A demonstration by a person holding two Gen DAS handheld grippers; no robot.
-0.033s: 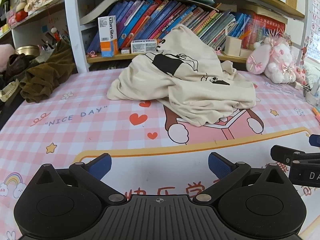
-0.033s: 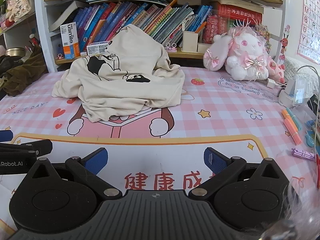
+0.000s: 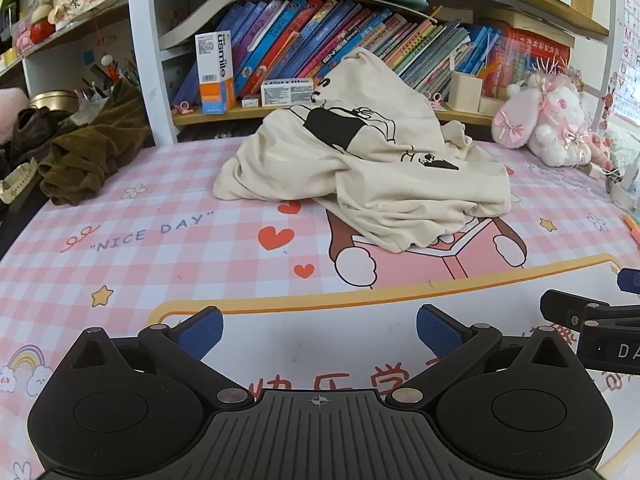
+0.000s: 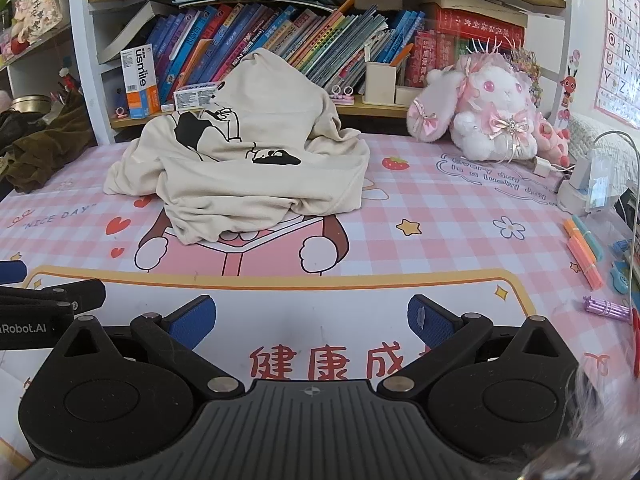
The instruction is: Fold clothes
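A cream T-shirt with a black cartoon print lies crumpled in a heap at the back middle of the pink checked mat; it also shows in the right wrist view. My left gripper is open and empty, low over the near white part of the mat, well short of the shirt. My right gripper is open and empty beside it, also well short of the shirt. Each gripper's tip shows at the edge of the other's view.
A bookshelf with books stands right behind the shirt. A brown garment lies at the left. A pink plush rabbit sits at the back right. Pens and a charger lie along the right edge.
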